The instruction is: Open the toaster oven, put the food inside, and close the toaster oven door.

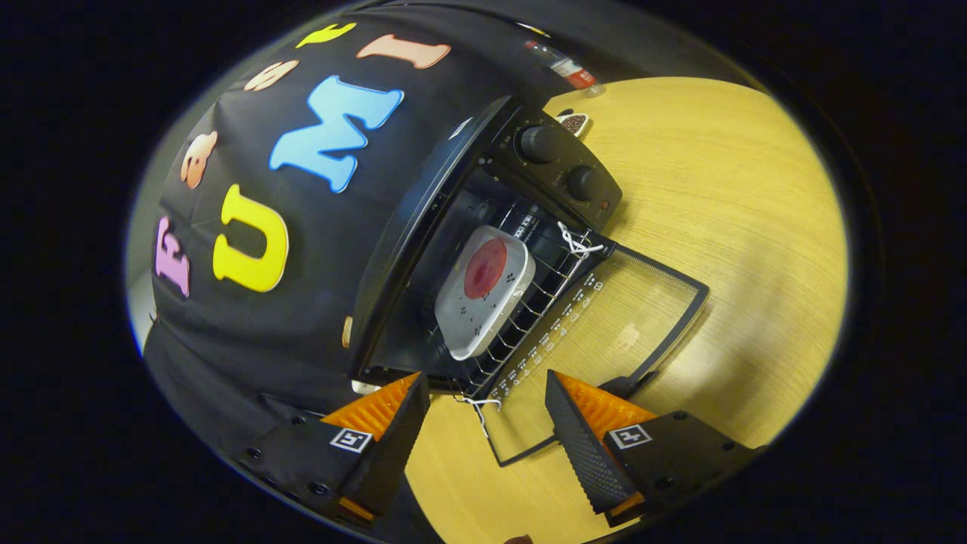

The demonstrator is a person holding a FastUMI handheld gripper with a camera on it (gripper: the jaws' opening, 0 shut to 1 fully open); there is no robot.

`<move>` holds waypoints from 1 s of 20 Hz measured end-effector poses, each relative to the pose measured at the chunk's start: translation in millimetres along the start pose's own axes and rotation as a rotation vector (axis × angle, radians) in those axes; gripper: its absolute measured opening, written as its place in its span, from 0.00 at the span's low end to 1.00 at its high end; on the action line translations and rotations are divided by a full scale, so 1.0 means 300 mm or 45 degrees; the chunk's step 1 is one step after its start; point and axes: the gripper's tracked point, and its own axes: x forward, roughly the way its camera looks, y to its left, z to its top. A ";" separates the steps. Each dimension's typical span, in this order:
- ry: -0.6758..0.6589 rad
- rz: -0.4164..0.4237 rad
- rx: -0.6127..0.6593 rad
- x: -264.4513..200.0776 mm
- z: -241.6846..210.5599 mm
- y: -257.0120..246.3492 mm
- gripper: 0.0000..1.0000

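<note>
On the left, the toaster oven [423,249] stands against the booth wall, and my view of it is tilted hard over. Its cavity is open, and the white tray [483,295] with the red food [485,268] on it sits on the wire rack [529,317] inside, so I judge the loading step done and the closing step ahead.

My gripper [483,412] has its fingers spread apart and holds nothing. The left finger is just in front of the oven's near corner; the right one is over the near part of the door.

Further right, the glass door [619,317] lies dropped open over the wooden table [755,227], its handle edge [684,321] on the far side from me. White strings [576,242] tie the rack to the door.

The risks as I see them:
- Swinging the door up could slacken or snag the strings.
- The tray looks close to the rack's front, so the door might knock it.
- Pushing on the glass off-centre could shove the whole oven along the table.
</note>
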 end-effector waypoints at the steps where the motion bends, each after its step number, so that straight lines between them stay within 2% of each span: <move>1: 0.000 -0.007 -0.062 -0.012 -0.011 -0.011 0.98; 4: 0.016 -0.029 -0.213 -0.041 -0.044 -0.041 0.98; 10: 0.064 -0.139 -0.579 -0.073 -0.094 -0.139 0.98; 20: 0.203 -0.290 -0.959 -0.047 -0.159 -0.260 0.98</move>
